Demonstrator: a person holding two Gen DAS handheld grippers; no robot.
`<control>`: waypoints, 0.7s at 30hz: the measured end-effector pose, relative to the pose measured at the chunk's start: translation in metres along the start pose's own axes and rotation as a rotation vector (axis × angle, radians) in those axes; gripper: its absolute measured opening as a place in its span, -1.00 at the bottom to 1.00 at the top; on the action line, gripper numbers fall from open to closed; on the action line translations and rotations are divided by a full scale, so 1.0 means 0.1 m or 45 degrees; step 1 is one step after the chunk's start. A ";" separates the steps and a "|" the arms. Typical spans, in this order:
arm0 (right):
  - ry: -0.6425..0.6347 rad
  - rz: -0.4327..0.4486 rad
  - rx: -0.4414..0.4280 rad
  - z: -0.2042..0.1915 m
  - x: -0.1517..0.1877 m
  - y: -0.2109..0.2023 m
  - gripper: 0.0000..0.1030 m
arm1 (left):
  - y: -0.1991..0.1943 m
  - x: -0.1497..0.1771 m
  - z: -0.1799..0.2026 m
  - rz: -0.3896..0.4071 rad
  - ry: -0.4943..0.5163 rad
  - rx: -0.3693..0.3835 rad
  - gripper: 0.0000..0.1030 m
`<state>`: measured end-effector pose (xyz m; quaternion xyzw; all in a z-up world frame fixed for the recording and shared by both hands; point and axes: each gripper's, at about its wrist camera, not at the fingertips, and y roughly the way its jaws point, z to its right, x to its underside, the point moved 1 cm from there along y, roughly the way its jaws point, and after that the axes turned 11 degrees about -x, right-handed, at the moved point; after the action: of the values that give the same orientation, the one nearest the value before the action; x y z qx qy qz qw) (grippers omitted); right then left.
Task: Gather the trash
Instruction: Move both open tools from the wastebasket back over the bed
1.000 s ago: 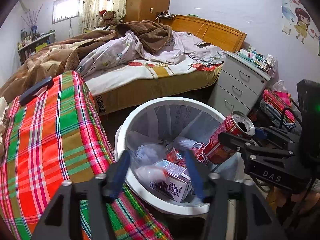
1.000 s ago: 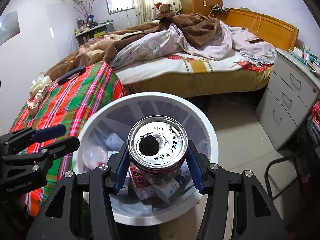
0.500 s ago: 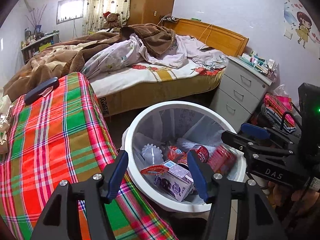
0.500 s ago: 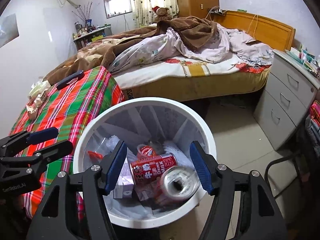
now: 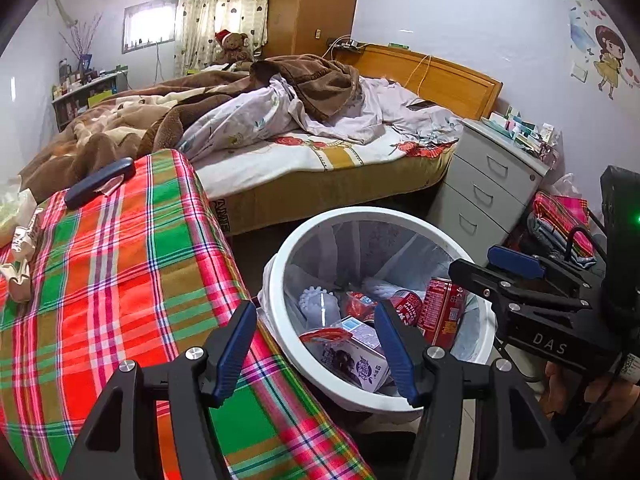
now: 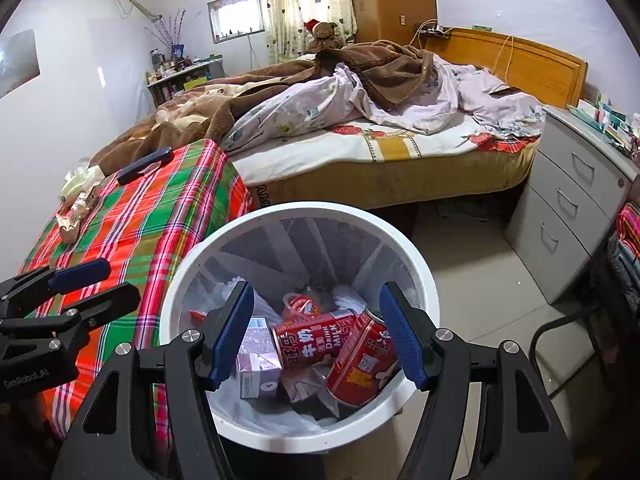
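A white trash bin [image 6: 304, 208] with a clear liner stands on the floor beside the plaid-covered table [image 6: 152, 208]. Inside lie two red cans [image 6: 316, 338] [image 6: 362, 360], a purple milk carton [image 6: 256, 344] and wrappers. My right gripper [image 6: 317, 292] hovers open over the bin with nothing between its pads. To the bin's left, over the table's edge, my left gripper [image 5: 314, 312] is also open and holds nothing. Crumpled paper scraps [image 5: 20, 276] lie at the table's far left, next to a dark flat case [image 5: 98, 182].
An unmade bed [image 6: 400, 148] fills the room behind the bin. A grey drawer unit [image 6: 568, 208] stands at the right, with bare floor between it and the bin. A dark chair frame [image 6: 560, 332] is at the right edge.
My right gripper opened and the red can it held dropped into the bin, where it now lies against the other can. My left gripper drew back slightly from the bin.
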<state>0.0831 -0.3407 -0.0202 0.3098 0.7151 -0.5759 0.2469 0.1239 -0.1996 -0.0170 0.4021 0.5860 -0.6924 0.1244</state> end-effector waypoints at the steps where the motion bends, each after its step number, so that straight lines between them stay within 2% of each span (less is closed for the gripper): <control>1: 0.004 0.003 -0.001 0.00 0.00 0.00 0.30 | -0.01 0.00 -0.01 0.000 -0.001 -0.002 0.18; 8: 0.001 0.023 -0.026 -0.11 -0.03 0.00 0.30 | -0.11 0.04 -0.19 0.018 -0.032 -0.036 0.18; 21: -0.056 0.069 -0.104 -0.50 -0.14 0.07 0.30 | -0.28 0.06 -0.81 0.061 -0.141 -0.151 0.19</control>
<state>0.0984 -0.2930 -0.0045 0.3060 0.7238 -0.5461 0.2903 0.1354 -0.1163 -0.0009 0.3692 0.6085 -0.6743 0.1969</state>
